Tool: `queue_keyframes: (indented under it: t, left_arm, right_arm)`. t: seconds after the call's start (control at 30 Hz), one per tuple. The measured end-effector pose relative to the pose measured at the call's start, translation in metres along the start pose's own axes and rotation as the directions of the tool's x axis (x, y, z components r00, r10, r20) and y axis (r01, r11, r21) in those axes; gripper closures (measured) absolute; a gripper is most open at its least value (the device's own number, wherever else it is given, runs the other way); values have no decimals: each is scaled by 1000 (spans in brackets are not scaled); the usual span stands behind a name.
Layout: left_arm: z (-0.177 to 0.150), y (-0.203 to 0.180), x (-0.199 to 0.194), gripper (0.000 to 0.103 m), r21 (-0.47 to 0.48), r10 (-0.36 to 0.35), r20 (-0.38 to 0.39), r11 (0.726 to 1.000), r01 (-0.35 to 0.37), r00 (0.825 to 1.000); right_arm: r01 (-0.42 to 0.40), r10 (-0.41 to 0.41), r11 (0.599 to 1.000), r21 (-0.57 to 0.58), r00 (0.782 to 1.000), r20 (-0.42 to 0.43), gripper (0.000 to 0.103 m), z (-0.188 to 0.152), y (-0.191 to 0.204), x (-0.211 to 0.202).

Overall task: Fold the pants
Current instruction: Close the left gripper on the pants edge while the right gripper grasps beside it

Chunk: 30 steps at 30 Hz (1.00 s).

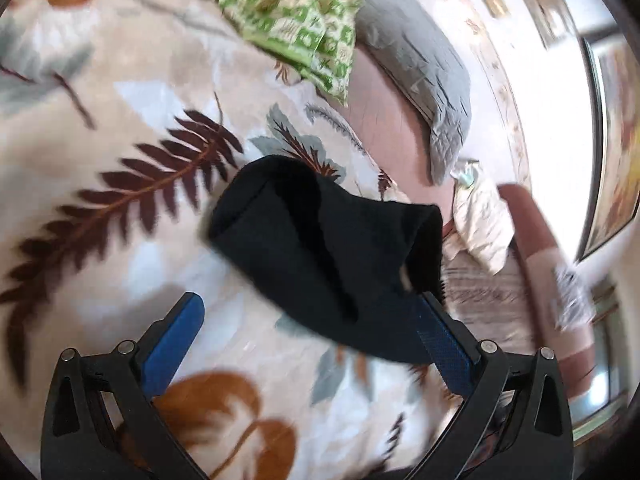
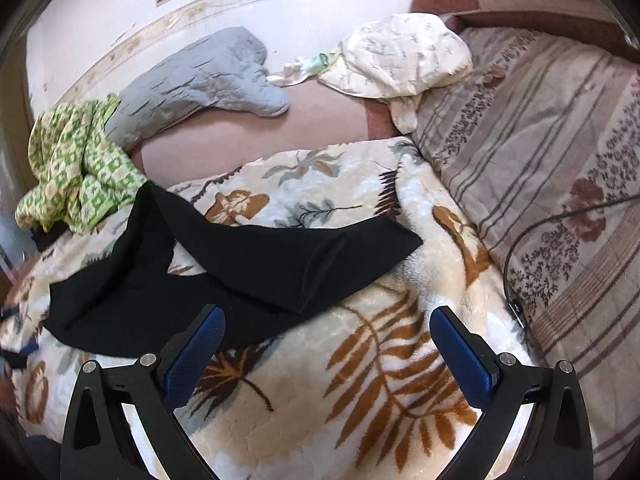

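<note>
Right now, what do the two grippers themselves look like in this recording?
Both match. The left gripper and right gripper each have two flat blue pads with a fine dotted texture, set on black plastic linkage arms with triangular cut-outs and round silver pins. No cables, sleeves or printed markings show on either.

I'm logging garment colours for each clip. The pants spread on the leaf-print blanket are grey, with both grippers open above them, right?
Not quite: the pants are black, not grey, as the right wrist view shows. The grey item is a quilted cloth farther back by the wall. The rest holds: they lie on the leaf-print blanket, and the left gripper and right gripper are open.
</note>
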<state>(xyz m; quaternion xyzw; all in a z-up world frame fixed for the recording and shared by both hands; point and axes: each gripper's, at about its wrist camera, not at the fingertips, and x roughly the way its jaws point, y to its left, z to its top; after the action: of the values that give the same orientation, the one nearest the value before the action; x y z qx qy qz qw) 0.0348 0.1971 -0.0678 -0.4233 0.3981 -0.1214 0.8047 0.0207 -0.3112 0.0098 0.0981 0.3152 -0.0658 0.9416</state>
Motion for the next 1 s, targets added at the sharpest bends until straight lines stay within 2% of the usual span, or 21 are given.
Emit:
queue_keyframes:
  t: [0.1,0.23,0.37,0.4,0.47,0.53,0.6,0.63,0.7,0.77,0.87,0.9,0.93,0.97,1.0]
  left_arm:
    - [15,3,23,0,-73,-28,-39,997,26,999]
    - [26,-3,30,0,-62,-75,1,995,75,997]
    - [26,-3,33,1,-42,-58,21,997,59,998]
    - [25,-3,33,7,-27,-33,25,999,33,999]
    - [23,-1,34,27,-10,48,24,999,-48,999]
    - [19,4,30,64,-11,112,35,994,-112,993]
    - [19,13,30,87,-26,170,38,985,-169,985]
    - [19,18,30,89,-34,165,41,986,-163,986]
    - [19,20,29,89,-37,153,45,988,-152,987]
    - [18,17,29,89,-23,166,53,986,-165,985]
    - [15,11,30,87,-10,165,52,986,-164,985]
    - [14,9,32,83,-4,164,53,986,-164,985]
    - [14,6,33,75,4,162,54,987,-163,985]
    - [14,3,35,72,13,157,61,987,-158,986]
    - [13,0,36,70,26,157,68,987,-159,985]
  right_arm:
    - [19,-19,999,-44,1000,6,1,-2,6,-1]
    - [20,-20,999,-49,1000,8,1,-3,6,-2]
    - [13,-13,1000,-20,1000,14,1,-2,1,-2]
    - [1,-1,1000,-3,1000,18,1,-1,-2,-3]
    - [-20,20,999,30,1000,21,1,1,-8,-4]
    - [-61,58,994,91,998,25,1,2,-18,-4]
    - [-116,112,980,163,993,33,1,4,-31,-4]
    - [-162,157,964,213,987,39,1,4,-38,-3]
    - [-243,235,921,305,970,63,1,5,-53,-1]
    - [-325,305,853,409,945,116,1,3,-71,1]
    - [-432,383,707,559,899,211,2,-4,-102,8]
    - [-478,414,633,609,874,255,4,-7,-114,14]
    - [-512,437,579,635,852,288,12,-9,-122,18]
    - [-540,461,535,650,831,311,23,-10,-127,22]
    - [-566,485,489,663,809,333,28,-10,-132,28]
